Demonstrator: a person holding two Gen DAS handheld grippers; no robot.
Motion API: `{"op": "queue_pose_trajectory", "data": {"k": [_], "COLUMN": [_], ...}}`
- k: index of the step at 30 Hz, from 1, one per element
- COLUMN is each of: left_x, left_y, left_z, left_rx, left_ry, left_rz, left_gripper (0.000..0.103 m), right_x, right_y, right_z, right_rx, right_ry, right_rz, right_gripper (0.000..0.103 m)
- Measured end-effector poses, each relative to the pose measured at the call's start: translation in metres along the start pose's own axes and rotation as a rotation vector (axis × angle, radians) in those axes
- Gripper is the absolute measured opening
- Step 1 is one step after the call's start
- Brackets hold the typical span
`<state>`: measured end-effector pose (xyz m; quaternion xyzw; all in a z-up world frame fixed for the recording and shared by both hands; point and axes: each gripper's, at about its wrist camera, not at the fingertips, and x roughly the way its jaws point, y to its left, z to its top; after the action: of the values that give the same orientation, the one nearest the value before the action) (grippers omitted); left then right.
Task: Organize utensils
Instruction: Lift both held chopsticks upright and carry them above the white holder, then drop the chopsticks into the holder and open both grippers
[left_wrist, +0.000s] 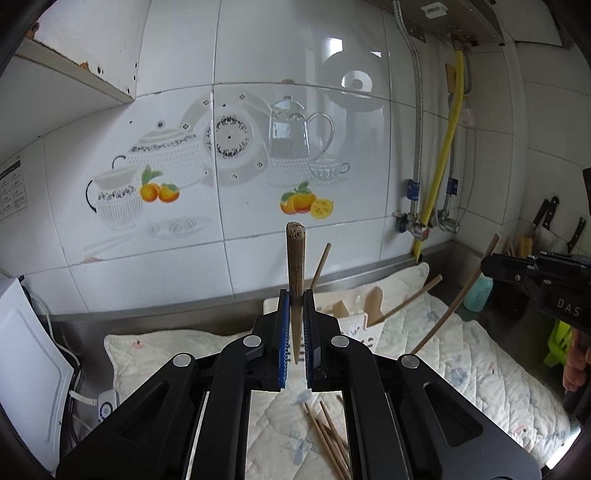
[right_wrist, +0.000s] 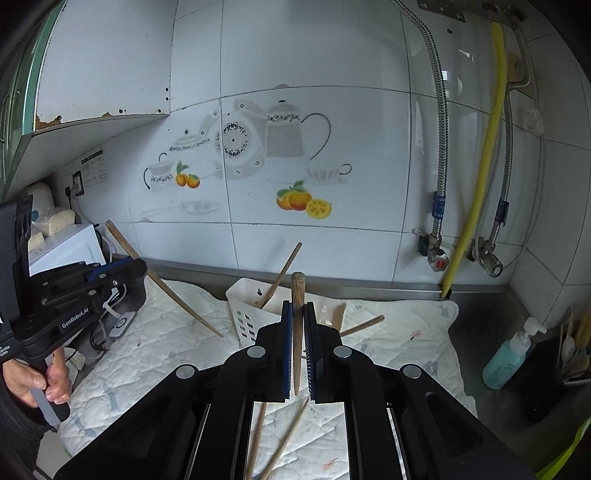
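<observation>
My left gripper (left_wrist: 295, 295) is shut on a wooden chopstick (left_wrist: 295, 254) that stands nearly upright between its blue pads. My right gripper (right_wrist: 297, 306) is shut the same way on another chopstick (right_wrist: 297, 288). Each gripper shows in the other's view, raised above the cloth with its stick slanting down: the right gripper (left_wrist: 487, 263) at the right edge, the left gripper (right_wrist: 140, 265) at the left. A white slotted utensil holder (right_wrist: 245, 299) lies on the quilted cloth (right_wrist: 177, 332) ahead, with chopsticks (right_wrist: 282, 273) poking out. Loose chopsticks (left_wrist: 328, 439) lie below the grippers.
The tiled wall with a teapot print runs close behind. A yellow hose (right_wrist: 476, 206) and valves (right_wrist: 437, 258) sit at the back right. A teal soap bottle (right_wrist: 508, 356) and knives (left_wrist: 546, 218) stand right of the cloth, a white appliance (left_wrist: 29, 369) at the left. A hand (right_wrist: 37, 376) grips the left handle.
</observation>
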<state>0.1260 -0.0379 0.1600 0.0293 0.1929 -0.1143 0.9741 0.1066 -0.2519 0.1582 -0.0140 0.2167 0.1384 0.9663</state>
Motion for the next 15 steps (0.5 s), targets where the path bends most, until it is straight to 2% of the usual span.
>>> {"op": "queue_pose_trajectory", "data": {"k": [8,15], "left_x": [0.018,0.054], "left_y": [-0.002,0.001], "left_z": [0.045,0.054], "left_rx": [0.019,0.001], "left_ry": [-0.072,-0.054], "left_rz": [0.036,0.052], "left_gripper": [0.005,0.005], "right_x": [0.016,0.038], "right_y": [-0.006,-0.014], "right_z": [0.033,0.053], "right_rx": [0.000,0.007], "right_ry": [-0.047,-0.058], "right_rz": [-0.041,-0.066], "right_gripper": [0.006,0.006]}}
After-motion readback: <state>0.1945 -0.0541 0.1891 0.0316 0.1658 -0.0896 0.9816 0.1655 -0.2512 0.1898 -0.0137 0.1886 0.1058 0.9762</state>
